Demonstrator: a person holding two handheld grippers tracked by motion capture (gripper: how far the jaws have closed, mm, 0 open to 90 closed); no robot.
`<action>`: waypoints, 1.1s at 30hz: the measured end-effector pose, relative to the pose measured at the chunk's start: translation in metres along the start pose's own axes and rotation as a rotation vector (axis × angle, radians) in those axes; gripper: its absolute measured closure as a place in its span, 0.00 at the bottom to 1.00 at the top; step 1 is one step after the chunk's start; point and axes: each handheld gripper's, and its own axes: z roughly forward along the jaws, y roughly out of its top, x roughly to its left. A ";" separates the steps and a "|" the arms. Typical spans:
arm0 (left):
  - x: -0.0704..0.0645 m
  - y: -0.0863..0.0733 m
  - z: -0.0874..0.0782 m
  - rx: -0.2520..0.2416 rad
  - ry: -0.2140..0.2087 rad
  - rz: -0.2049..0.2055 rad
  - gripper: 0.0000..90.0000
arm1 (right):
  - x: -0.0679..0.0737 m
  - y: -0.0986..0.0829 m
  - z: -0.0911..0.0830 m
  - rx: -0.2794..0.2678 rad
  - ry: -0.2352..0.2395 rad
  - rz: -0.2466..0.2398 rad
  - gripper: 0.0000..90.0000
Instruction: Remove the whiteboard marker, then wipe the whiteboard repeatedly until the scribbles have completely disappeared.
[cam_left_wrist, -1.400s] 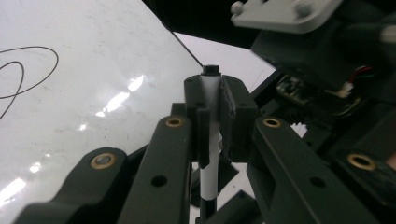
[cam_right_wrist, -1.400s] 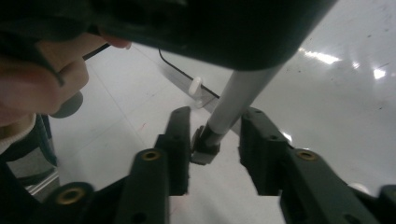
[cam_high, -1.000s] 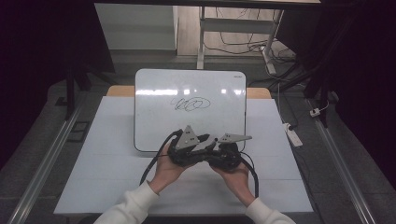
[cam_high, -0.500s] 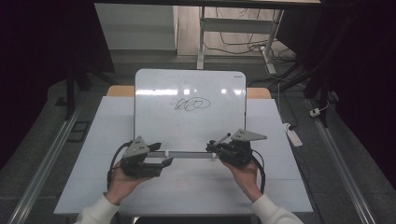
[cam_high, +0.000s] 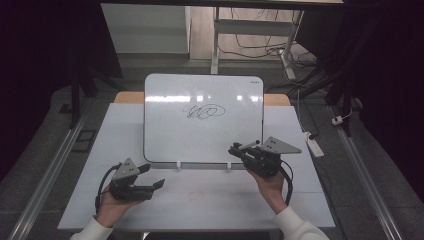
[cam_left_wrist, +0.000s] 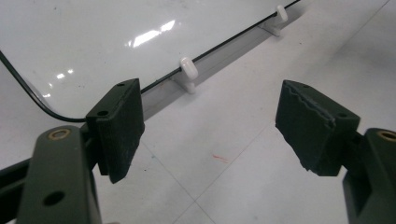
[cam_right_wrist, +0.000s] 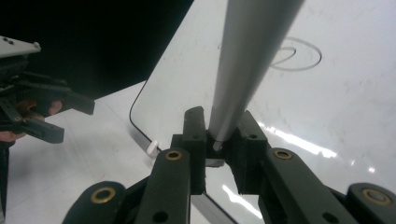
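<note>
My right gripper (cam_high: 243, 148) is clamped on a grey marker (cam_right_wrist: 247, 65), whose barrel rises between the jaws and points at the whiteboard (cam_high: 200, 135) propped on its stand at the back of the table (cam_high: 210, 200). My left gripper (cam_high: 150, 181) hangs with jaws spread wide and nothing between them, low over the table, near the board's lower left corner (cam_left_wrist: 42, 100).

Risks, as I judge them: the marker is pinched at its very end (a long lever beyond a short grip), so pressing its far end on the board may twist it in the jaws or make it slip. The board leans on small white clips (cam_left_wrist: 188, 70); a hard push could tip it or skid it backward, and my free gripper is not steadying it.

Hard to make out: the marker's tip is cut off at the top of the right gripper view, so I cannot tell whether it is capped. The scribble (cam_high: 204, 111) is too small to read, and the surroundings are dark.
</note>
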 end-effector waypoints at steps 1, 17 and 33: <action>0.002 0.000 0.000 -0.003 -0.002 -0.008 0.26 | 0.001 0.002 0.001 -0.005 -0.001 -0.010 0.86; 0.010 -0.007 0.007 0.025 0.004 -0.034 0.25 | -0.028 0.041 0.067 -0.038 -0.089 -0.005 0.86; 0.012 -0.009 0.008 0.030 0.011 -0.037 0.25 | -0.079 0.052 0.093 -0.025 -0.228 0.003 0.86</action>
